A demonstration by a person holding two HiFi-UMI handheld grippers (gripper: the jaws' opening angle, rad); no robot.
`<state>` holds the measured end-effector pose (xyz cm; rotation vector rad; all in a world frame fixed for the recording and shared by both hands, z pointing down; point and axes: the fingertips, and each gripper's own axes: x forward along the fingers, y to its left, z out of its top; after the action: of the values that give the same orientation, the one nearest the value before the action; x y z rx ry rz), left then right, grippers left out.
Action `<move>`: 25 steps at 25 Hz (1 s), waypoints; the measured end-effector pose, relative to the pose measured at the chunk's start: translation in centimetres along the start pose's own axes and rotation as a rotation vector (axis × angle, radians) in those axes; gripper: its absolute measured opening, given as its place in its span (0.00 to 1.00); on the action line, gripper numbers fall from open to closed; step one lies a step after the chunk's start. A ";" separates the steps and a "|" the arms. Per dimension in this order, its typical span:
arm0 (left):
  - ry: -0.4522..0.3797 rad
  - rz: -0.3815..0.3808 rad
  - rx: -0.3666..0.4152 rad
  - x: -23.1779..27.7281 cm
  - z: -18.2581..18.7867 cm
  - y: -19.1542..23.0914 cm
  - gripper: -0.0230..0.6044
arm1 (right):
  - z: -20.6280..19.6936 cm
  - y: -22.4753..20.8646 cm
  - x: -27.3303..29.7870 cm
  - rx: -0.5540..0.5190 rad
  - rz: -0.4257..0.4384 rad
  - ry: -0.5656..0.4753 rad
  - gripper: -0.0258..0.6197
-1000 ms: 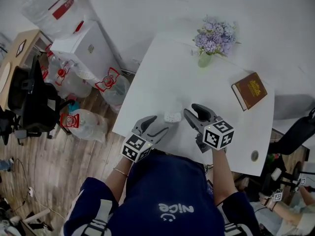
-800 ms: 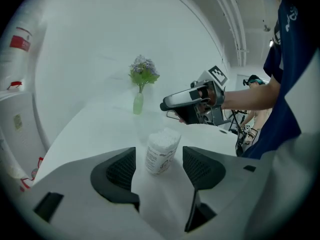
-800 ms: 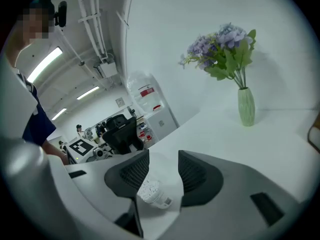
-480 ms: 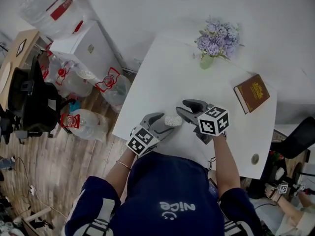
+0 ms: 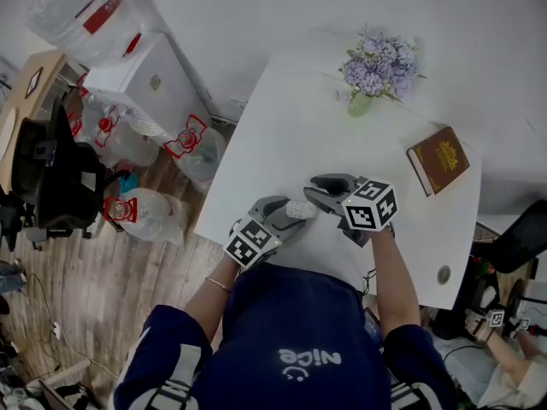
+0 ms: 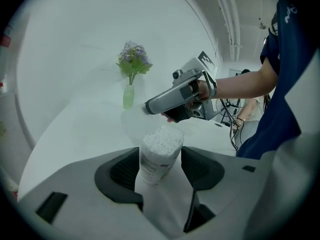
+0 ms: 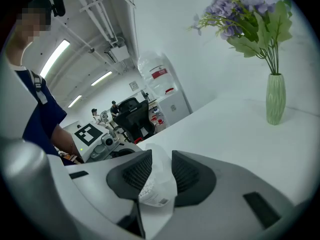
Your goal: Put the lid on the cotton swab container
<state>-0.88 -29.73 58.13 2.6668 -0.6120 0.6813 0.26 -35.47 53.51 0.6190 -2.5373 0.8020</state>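
The cotton swab container stands on the white table, uncapped and packed with white swabs. My left gripper has a jaw on each side of the container. Its jaws are closing, and a thin gap still shows on the right side. My right gripper hangs just right of the container, jaws closing, its pads pressed on the clear plastic lid. Through the lid I see the swabs. The lid is too transparent to make out in the head view.
A green vase of purple flowers stands at the table's far edge, and a brown book lies at the right. A small round disc sits near the front right corner. Water bottles and a black chair stand on the floor at left.
My left gripper slid forward until its jaws bracket the container. My right gripper moved left, close to the container. Little has moved in the last half second.
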 end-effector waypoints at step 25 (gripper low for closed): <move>-0.016 -0.017 -0.011 0.3 -0.5 0.0 0.48 | -0.4 2.5 -1.4 -0.087 -0.038 -0.008 0.23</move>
<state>-0.85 -29.66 58.74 2.6667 -0.5944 0.6511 0.20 -33.02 52.01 0.6414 -2.5440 0.6741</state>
